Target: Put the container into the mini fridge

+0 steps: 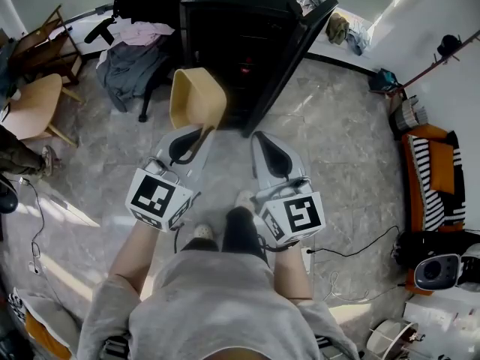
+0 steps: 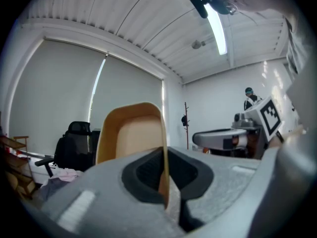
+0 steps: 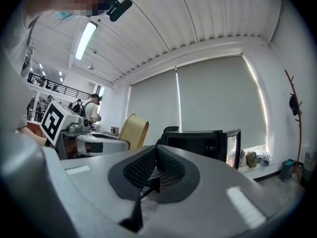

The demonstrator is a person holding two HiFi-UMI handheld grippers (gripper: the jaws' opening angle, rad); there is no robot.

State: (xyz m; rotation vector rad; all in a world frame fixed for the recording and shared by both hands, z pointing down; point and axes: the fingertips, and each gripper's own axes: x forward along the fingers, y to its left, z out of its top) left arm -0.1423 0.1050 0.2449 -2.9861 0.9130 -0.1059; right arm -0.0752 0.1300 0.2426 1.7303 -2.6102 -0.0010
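A tan plastic container hangs in the air in front of the black mini fridge, whose door stands open to the right. My left gripper is shut on the container's near wall. In the left gripper view the container rises above the jaws, and the left gripper pinches its thin rim. My right gripper hovers beside it, shut and empty. In the right gripper view the right gripper has its pads together, with the container to the left and the fridge ahead.
An office chair heaped with clothes stands left of the fridge, and a wooden chair is farther left. Cables lie on the tiled floor at the right, near an orange striped seat. The person's feet are below the grippers.
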